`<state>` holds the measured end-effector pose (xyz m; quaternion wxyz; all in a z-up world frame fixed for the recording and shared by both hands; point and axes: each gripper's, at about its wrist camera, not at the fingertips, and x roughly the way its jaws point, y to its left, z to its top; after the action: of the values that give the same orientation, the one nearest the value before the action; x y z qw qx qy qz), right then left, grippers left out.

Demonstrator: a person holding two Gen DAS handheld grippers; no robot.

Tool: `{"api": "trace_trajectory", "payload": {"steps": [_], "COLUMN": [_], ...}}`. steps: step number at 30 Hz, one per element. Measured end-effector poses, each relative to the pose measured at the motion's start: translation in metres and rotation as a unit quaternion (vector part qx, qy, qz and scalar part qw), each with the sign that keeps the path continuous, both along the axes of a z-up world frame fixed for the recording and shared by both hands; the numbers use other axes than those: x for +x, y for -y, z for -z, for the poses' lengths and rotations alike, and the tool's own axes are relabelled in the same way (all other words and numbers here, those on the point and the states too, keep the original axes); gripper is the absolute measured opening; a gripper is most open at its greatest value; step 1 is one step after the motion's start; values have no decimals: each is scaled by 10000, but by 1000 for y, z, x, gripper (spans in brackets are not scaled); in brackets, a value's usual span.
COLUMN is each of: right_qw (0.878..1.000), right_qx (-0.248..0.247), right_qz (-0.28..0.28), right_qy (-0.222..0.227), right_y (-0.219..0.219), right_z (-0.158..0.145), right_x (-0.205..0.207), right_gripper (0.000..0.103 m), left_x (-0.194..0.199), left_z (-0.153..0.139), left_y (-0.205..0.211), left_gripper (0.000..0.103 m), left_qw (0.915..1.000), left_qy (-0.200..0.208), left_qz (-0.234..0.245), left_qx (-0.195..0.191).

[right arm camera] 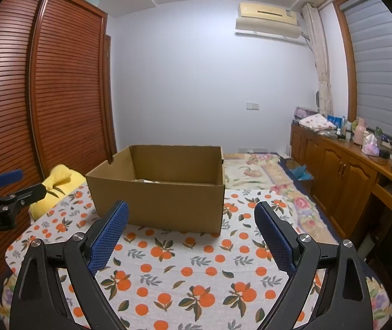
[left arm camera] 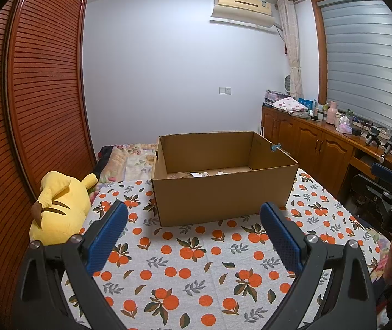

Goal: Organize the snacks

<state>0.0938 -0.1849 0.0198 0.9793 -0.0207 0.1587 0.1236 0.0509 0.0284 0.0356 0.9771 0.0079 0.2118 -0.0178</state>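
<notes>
An open brown cardboard box [left arm camera: 223, 195] stands on an orange-print cloth [left arm camera: 196, 261]; it also shows in the right wrist view [right arm camera: 160, 203]. A few pale wrapped items [left arm camera: 196, 174] lie at its bottom, mostly hidden by the near wall. My left gripper [left arm camera: 194, 211] is open and empty, a little in front of the box. My right gripper [right arm camera: 191, 209] is open and empty, also in front of the box. The right gripper shows at the right edge of the left view [left arm camera: 388, 181], and the left gripper at the left edge of the right view [right arm camera: 11, 184].
A yellow plush toy [left arm camera: 58, 209] lies left of the box at the cloth's edge. A slatted wooden wardrobe [left arm camera: 31, 96] stands on the left. A wooden sideboard [left arm camera: 319, 137] with bottles and clutter runs along the right. Floral bedding [right arm camera: 256, 170] lies behind the box.
</notes>
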Motion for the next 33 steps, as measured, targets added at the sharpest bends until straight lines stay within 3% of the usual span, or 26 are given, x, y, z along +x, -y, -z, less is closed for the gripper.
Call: {"api": "trace_trajectory", "payload": {"steps": [33], "right_qw": [10000], "right_qx": [19], "right_qz": [0], "right_qy": [-13], "right_y": [0], "right_z": [1], "right_x": [0], "right_gripper": [95], "left_x": [-2], "left_z": [2], "left_y": [4], "left_gripper": [98], "left_qw": [10000], "left_qy": [-7], "left_qz": [-6], "left_qx": [-3]}}
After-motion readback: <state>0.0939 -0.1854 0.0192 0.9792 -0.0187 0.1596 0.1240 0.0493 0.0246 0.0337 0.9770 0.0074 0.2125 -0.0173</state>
